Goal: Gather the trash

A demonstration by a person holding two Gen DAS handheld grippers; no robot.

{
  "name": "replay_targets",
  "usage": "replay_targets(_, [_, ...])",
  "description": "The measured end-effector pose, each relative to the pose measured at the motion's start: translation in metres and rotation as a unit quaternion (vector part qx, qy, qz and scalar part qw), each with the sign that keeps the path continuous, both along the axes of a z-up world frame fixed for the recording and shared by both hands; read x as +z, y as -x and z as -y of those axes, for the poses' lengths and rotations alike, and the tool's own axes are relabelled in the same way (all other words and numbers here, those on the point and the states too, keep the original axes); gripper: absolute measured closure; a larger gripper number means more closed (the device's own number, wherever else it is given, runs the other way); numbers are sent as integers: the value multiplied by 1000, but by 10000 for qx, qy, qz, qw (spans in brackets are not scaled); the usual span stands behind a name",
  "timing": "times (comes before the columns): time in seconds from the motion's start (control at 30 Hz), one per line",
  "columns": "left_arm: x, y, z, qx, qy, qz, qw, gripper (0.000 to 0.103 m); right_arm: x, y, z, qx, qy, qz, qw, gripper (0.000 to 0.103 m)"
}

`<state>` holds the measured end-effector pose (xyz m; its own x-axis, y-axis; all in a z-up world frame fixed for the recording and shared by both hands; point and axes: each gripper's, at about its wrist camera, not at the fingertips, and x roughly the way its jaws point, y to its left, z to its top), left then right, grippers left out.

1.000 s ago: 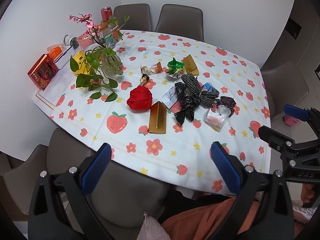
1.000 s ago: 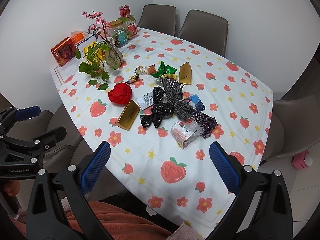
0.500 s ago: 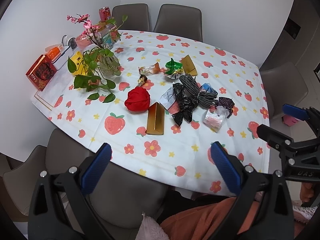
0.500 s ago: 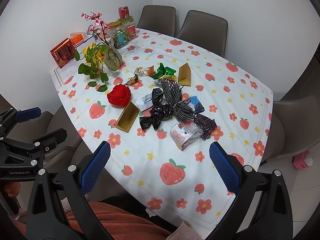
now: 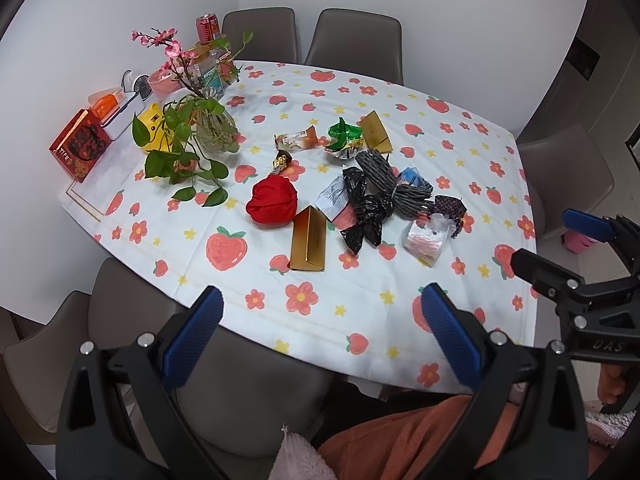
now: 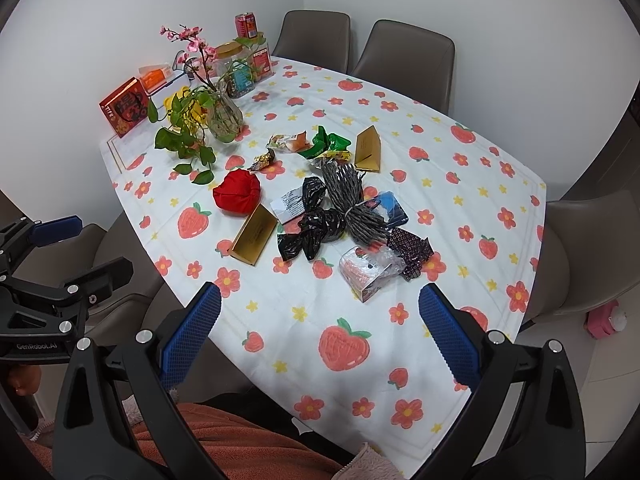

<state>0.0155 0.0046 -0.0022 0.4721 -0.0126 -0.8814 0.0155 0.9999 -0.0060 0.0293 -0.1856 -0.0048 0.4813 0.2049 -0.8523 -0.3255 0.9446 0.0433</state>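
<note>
Both my left gripper (image 5: 318, 320) and right gripper (image 6: 319, 320) hover with jaws wide, empty. The trash (image 6: 332, 216) litters mid-frame on the worktop (image 6: 460, 208): light, crinkly wrappers, likely slippery; I'd pinch bunched folds.

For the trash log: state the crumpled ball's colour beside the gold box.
Red; the crumpled ball shows best in the left wrist view.

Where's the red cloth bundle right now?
Both views: red cloth bundle lies left of the trash pile, between the plant vase and the near gold box.
</note>
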Motion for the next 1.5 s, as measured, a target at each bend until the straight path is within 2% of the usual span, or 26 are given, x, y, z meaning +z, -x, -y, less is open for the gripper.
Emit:
replay_targets(0.87, [3,-4,9,-55,56,35,10000,4,1,5,0,7,-1,-1,10000,7])
replay_targets(1.03, [3,-2,9,-53,50,38,10000,4,-1,-7,6,0,-13,-28,10000,7])
replay_targets(1.23, [-13,-11,1,-10,94,-8,10000,4,-13,-16,6,-15,149,-9,9999,7])
replay_targets(1.5, [-56,-34,-6,-121,123,-123,9998,5,-60,-43,2,55,387,-121,9992,8])
